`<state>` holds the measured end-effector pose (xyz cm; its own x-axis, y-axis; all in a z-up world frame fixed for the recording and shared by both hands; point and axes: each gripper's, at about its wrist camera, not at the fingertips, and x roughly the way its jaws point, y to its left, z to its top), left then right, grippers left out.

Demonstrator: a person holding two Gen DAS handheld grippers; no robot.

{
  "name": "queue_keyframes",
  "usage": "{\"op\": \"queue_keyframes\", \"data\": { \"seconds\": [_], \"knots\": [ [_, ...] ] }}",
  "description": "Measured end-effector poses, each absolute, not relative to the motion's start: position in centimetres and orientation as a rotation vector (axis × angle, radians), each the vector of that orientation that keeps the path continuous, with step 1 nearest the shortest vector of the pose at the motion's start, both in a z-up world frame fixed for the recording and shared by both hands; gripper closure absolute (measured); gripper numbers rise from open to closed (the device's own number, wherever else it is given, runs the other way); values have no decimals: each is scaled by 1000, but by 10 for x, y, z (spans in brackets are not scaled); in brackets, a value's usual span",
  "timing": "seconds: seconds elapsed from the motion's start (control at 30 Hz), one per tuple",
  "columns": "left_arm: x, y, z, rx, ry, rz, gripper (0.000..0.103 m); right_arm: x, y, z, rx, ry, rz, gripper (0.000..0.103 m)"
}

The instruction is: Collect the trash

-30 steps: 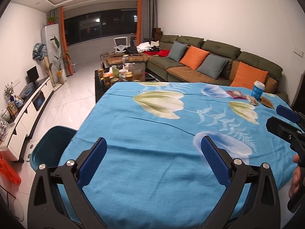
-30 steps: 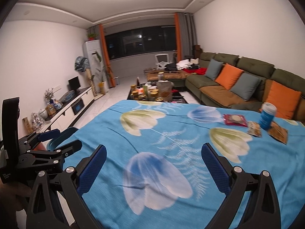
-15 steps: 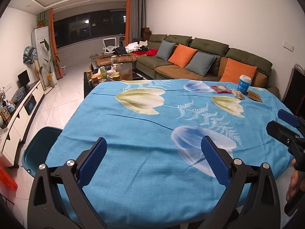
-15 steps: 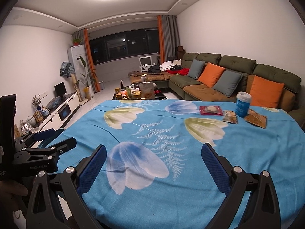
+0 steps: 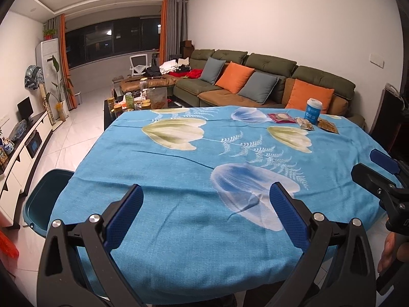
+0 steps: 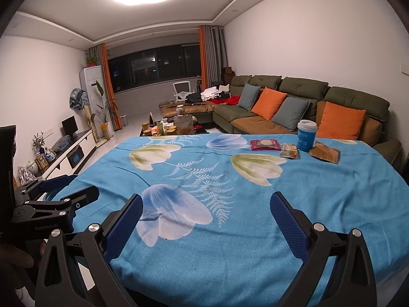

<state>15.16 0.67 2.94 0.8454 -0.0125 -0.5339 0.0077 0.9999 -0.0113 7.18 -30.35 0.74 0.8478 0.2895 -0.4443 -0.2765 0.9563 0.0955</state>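
— What are you eyeing?

— The blue paper cup (image 6: 307, 135) at the table's far right, the red wrapper (image 6: 264, 144) and two snack packets (image 6: 290, 150) lying beside it.

— How are they handling?

— Probably light and crinkly; I'm thinking cup by its wall, wrappers by an edge. My left gripper (image 5: 206, 217) and right gripper (image 6: 206, 221) are both hanging released, empty.

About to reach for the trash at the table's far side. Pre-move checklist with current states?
1. Left claw open, empty: ok.
2. Right claw open, empty: ok.
3. Trash in view: cup, red packet, two more wrappers: ok.
4. Path over the cloth free: ok.
5. Bin beside the table, open: ok.
6. Cup empty: cannot tell.
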Motion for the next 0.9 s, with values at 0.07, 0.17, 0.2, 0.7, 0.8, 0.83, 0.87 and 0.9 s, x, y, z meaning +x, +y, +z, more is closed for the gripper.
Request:
{"op": "queue_keyframes", "data": {
  "seconds": [0.07, 0.17, 0.2, 0.7, 0.8, 0.83, 0.87, 0.9],
  "knots": [
    [146, 6, 31, -12, 541, -12, 6, 68, -305, 8, 32, 463, 289, 7],
    [140, 6, 34, -17, 517, -12, 6, 62, -308, 8, 38, 448, 276, 7],
    [138, 6, 35, -18, 508, -12, 6, 61, -308, 9, 39, 442, 272, 7],
    [79, 7, 38, -51, 298, -47, 6, 27, -312, 8, 42, 289, 205, 7],
    [67, 6, 34, -50, 270, -46, 6, 20, -311, 7, 46, 258, 195, 7],
    [63, 6, 31, -48, 262, -50, 6, 17, -311, 7, 47, 248, 192, 7],
    [60, 5, 30, -46, 260, -53, 6, 14, -311, 6, 47, 236, 184, 7],
    [57, 6, 28, -46, 256, -58, 6, 12, -310, 6, 48, 228, 179, 7]
  ]
}}
